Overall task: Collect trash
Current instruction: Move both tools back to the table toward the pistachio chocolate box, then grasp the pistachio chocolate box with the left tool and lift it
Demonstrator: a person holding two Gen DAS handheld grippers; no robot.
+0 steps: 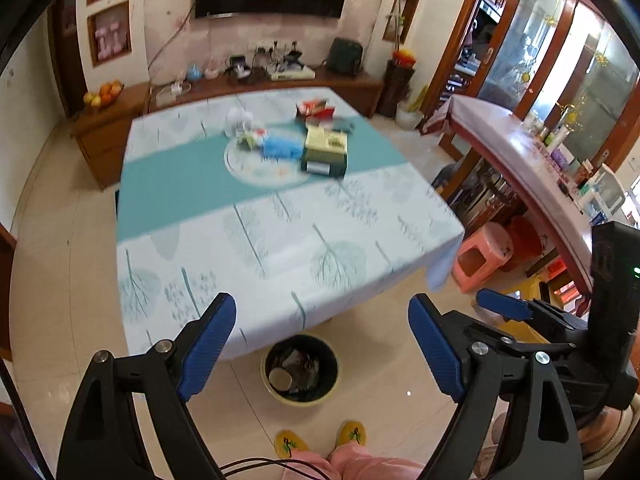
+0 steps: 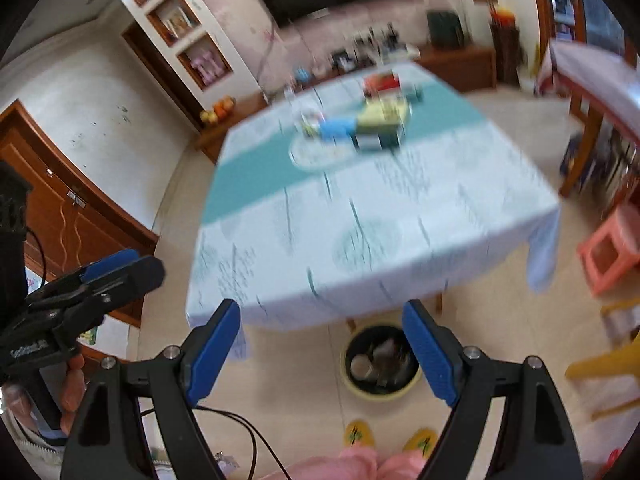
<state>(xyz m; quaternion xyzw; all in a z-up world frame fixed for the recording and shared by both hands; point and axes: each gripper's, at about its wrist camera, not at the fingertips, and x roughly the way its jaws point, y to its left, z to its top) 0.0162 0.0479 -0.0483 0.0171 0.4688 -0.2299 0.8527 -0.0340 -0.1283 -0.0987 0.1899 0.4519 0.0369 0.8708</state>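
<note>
Blue-padded and spread wide, the left gripper (image 1: pixel 322 344) held nothing, and the right gripper (image 2: pixel 322 348) stood just as released and empty beside it. Both hung well back from the table (image 1: pixel 280 240), above the floor at its near edge, and pointed across the cloth.

What looked like the trash lay far ahead of both sets of jaws, in a cluster around the pale round mat (image 1: pixel 256 168) at the table's middle: a crumpled clear plastic wad (image 1: pixel 239 118), a small heap of wrappers (image 1: pixel 250 138), and a blue crumpled piece (image 1: pixel 280 147) touching a yellow-and-green box (image 1: pixel 325 151). Red packets (image 1: pixel 314 110) sat just behind the box. Motion blur kept me from telling which of these were really waste.

The trash bin (image 1: pixel 300 368) stood on the floor just beyond the table's near edge, already holding a cup and scraps, and it fell between the left gripper's fingers in the left wrist view.

The cluster ran roughly left to right across the mat, square to the line of reach. Neither arm looked clearly nearer. By my judgement the wad and wrappers fell to the left gripper, and the box end to the right.
</note>
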